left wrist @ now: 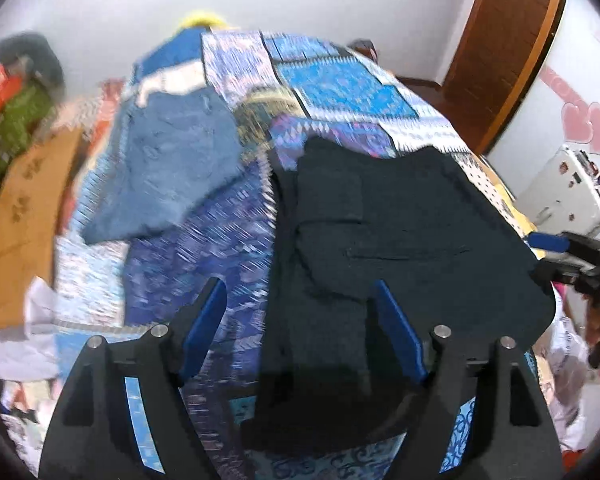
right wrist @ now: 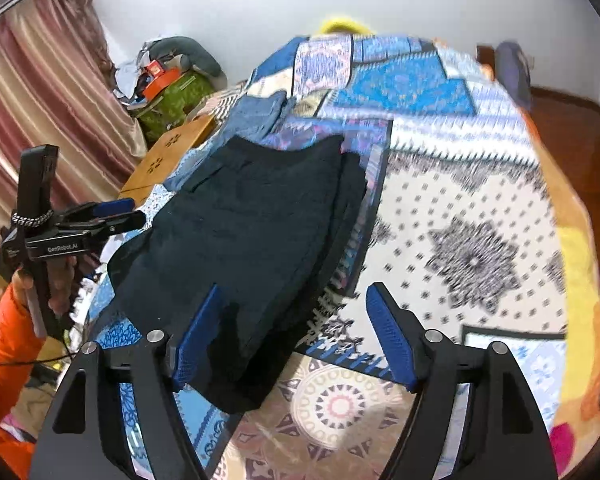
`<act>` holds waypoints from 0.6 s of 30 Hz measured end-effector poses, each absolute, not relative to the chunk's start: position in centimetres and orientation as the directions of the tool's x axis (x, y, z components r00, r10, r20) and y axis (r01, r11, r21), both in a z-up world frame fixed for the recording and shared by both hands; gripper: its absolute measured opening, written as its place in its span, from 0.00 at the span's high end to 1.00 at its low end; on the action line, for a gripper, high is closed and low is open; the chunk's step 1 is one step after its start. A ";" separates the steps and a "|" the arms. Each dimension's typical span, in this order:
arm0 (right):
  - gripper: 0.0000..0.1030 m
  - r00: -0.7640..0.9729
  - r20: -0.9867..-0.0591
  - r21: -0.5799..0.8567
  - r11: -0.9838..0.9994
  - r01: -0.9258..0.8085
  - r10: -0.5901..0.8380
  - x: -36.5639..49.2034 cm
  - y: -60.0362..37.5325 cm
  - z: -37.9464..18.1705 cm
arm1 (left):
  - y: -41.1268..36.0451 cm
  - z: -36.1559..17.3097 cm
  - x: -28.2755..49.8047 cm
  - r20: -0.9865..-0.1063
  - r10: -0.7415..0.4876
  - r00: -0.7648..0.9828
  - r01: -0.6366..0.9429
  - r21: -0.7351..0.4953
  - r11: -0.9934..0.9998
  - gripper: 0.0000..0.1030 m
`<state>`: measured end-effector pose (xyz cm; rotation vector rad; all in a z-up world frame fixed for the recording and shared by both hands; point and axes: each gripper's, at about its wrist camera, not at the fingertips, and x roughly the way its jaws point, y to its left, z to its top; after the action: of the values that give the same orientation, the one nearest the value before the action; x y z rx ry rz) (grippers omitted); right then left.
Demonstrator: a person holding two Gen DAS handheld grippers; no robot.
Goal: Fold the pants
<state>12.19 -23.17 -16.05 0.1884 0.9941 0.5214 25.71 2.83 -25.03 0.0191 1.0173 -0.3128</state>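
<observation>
Dark navy, folded fabric pants [left wrist: 400,220] lie flat on the patchwork bedspread w/ blue, white and purple prints [left wrist: 340,88]. In the left wrist view they fill the centre and right of frame; in the right wrist view the same pants [right wrist: 252,220] sit centre-left, near edge reaching the bottom between the fingers.

Left gripper [left wrist: 300,332], black body w/ blue pads, at the bottom of its own view: jaws spread wide, nothing pinched. Pants lie under and between the fingers, but pads aren't pressing on cloth. Same gripper [right wrist: 116,210] shows at the left edge of the right wrist view, held in a hand [right wrist: 58,276] w/ an orange sleeve [right wrist: 8,340] below it.

Right gripper [right wrist: 296,336], bottom of its view: also spread, empty. Its left blue pad [right wrist: 198,336] is over the pants' near edge; its right pad is over bare bedspread. Can't tell if the left pad touches cloth. It appears again [left wrist: 560,248] at the right edge of the left wrist view.

A lighter blue denim garment [left wrist: 172,172] lies crumpled upper left of the pants, apart from them in the left view; in the right wrist view it's just behind them. A tan wooden board w/ cut-out holes [right wrist: 168,152] sits left of the bed. Pink striped curtain [right wrist: 40,80] at upper left, right wrist view. Both views blurred in places.
</observation>
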 end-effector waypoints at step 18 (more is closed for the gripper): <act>0.21 0.293 -0.719 0.560 0.776 -0.290 0.630 17.2 -21.5 -20.7 | 0.6 -29.6 30.9 -0.876 -0.403 0.264 0.260 -0.337 0.905 0.09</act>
<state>17.17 -21.50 -20.69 0.3530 1.1158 0.6296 30.93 0.62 -29.61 -0.1342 1.2244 -0.4498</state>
